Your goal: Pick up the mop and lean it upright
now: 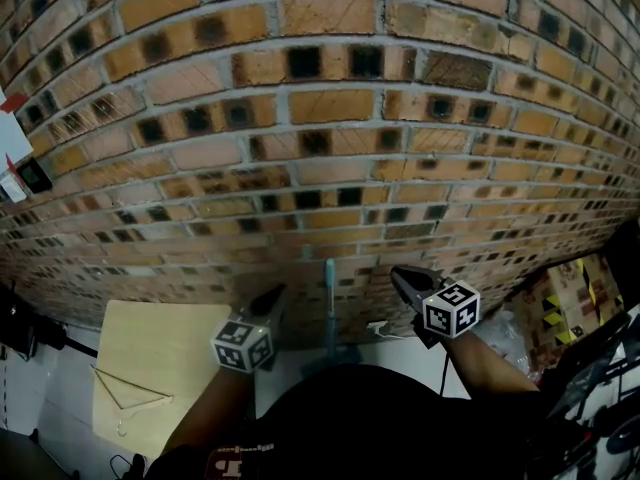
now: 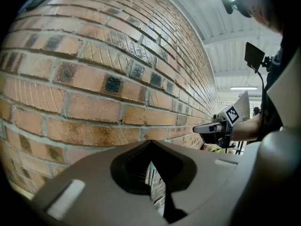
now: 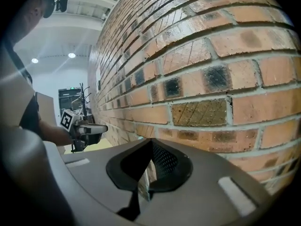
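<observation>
"Where is the mop?"

"The mop (image 1: 329, 293) stands up straight against the brick wall (image 1: 320, 118), down at the foot of the wall."

"Is anyone holding it?"

"No. The left gripper (image 1: 277, 292) is pinched shut on nothing. The right gripper (image 1: 399, 272) is shut and empty too. One is on each side of the mop, near it, not touching."

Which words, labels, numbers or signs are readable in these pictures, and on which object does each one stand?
Nothing here can be read as text.
White sign on the brick wall, far left: cut off and too small.
Print on the person's dark shirt: only a fragment, unreadable.
Cubes on the left gripper and right gripper: square marker patterns, no letters.
</observation>
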Demonstrator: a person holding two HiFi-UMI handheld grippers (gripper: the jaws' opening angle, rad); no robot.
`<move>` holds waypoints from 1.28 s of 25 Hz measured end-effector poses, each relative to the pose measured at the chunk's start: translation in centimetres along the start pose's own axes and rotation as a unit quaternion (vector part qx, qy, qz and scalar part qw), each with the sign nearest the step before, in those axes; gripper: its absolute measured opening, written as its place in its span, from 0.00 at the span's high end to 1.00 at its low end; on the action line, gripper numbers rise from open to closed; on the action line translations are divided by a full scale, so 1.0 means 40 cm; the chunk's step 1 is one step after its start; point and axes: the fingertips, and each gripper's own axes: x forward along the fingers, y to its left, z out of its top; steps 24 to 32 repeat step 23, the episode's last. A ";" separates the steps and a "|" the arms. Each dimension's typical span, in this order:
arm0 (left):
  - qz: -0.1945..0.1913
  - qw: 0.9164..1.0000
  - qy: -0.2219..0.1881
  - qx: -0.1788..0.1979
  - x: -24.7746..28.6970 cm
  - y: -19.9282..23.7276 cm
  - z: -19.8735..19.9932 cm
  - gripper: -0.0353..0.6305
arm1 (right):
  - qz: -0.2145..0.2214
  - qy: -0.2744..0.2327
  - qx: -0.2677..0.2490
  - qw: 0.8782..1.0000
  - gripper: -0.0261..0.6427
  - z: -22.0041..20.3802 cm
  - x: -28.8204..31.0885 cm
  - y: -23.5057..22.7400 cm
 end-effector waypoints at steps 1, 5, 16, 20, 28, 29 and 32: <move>0.001 1.000 0.000 -0.001 -0.002 0.002 -0.001 0.94 | 0.000 0.002 -0.001 1.000 0.94 -0.002 0.002 0.001; 0.005 1.000 0.002 -0.004 -0.006 0.008 -0.010 0.94 | 0.003 0.008 -0.003 1.000 0.94 -0.013 0.007 0.005; 0.006 1.000 0.006 -0.015 -0.007 0.005 -0.027 0.94 | 0.009 0.014 -0.004 1.000 0.94 -0.028 0.012 0.011; 0.006 1.000 0.006 -0.015 -0.008 0.003 -0.026 0.94 | 0.009 0.014 -0.006 1.000 0.94 -0.027 0.010 0.009; 0.006 1.000 0.005 -0.014 -0.008 0.003 -0.024 0.94 | 0.009 0.013 -0.007 1.000 0.94 -0.025 0.009 0.010; 0.006 1.000 0.005 -0.014 -0.008 0.003 -0.024 0.94 | 0.009 0.013 -0.007 1.000 0.94 -0.025 0.009 0.010; 0.006 1.000 0.005 -0.014 -0.008 0.003 -0.024 0.94 | 0.009 0.013 -0.007 1.000 0.94 -0.025 0.009 0.010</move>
